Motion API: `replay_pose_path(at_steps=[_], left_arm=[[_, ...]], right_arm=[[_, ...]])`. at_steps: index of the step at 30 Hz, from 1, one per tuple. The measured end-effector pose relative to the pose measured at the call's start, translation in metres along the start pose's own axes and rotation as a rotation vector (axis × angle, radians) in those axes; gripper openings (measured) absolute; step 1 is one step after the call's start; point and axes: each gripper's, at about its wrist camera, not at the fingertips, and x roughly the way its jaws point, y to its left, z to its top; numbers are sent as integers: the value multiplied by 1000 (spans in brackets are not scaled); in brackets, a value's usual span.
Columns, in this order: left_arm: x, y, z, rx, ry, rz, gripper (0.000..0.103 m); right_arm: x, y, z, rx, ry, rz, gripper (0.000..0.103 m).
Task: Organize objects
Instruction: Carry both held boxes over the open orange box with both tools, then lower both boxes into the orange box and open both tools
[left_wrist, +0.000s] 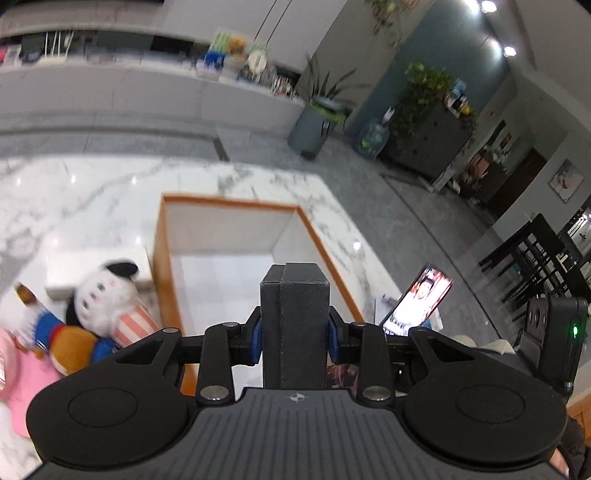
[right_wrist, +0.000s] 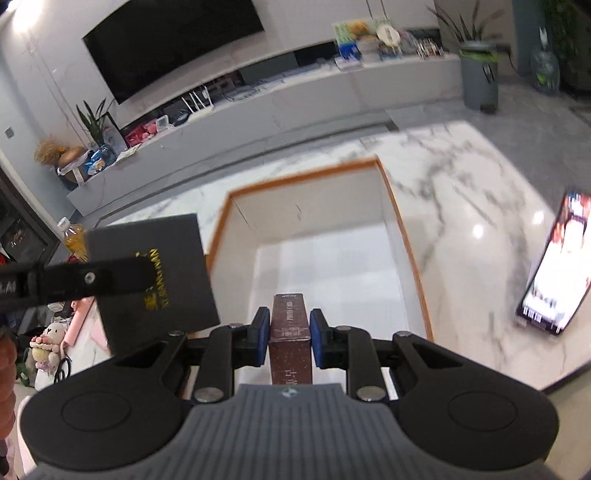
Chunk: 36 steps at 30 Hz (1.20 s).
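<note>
My left gripper (left_wrist: 294, 332) is shut on a black box (left_wrist: 294, 317) and holds it above the near end of an open white bin with an orange rim (left_wrist: 236, 202). The black box (right_wrist: 155, 273), with gold lettering, and the left gripper's finger (right_wrist: 107, 278) also show at the left of the right wrist view. My right gripper (right_wrist: 289, 336) is shut on a narrow brown box (right_wrist: 290, 332), held above the same bin (right_wrist: 306, 177). The bin's inside looks bare.
The bin stands on a white marble table (left_wrist: 92, 192). Plush toys (left_wrist: 99, 299) lie left of it, next to something pink (left_wrist: 11, 369). A lit phone (right_wrist: 554, 269) lies on the table to the right. A TV wall unit (right_wrist: 258, 99) runs behind.
</note>
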Motion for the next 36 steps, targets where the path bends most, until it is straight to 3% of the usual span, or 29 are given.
replay_pose_path(at_steps=[9,17,24,29,36], left_arm=[[36,12,-9,-38,98,76,38],[60,11,-19,18,180,168,38],[80,-3,-29,184,275,261,38],[93,-4,-33,246,372,267,38],[105,-11,-30,337,526,294,38]], right_arm=[[21,-20,-2,4,35,101,24],[63,-34,6,63,84,62,24],[71,-34,-3,57,158,12,25],[77,-35,-6,43,311,47,27],[99,-43,-14,73,391,83,29]])
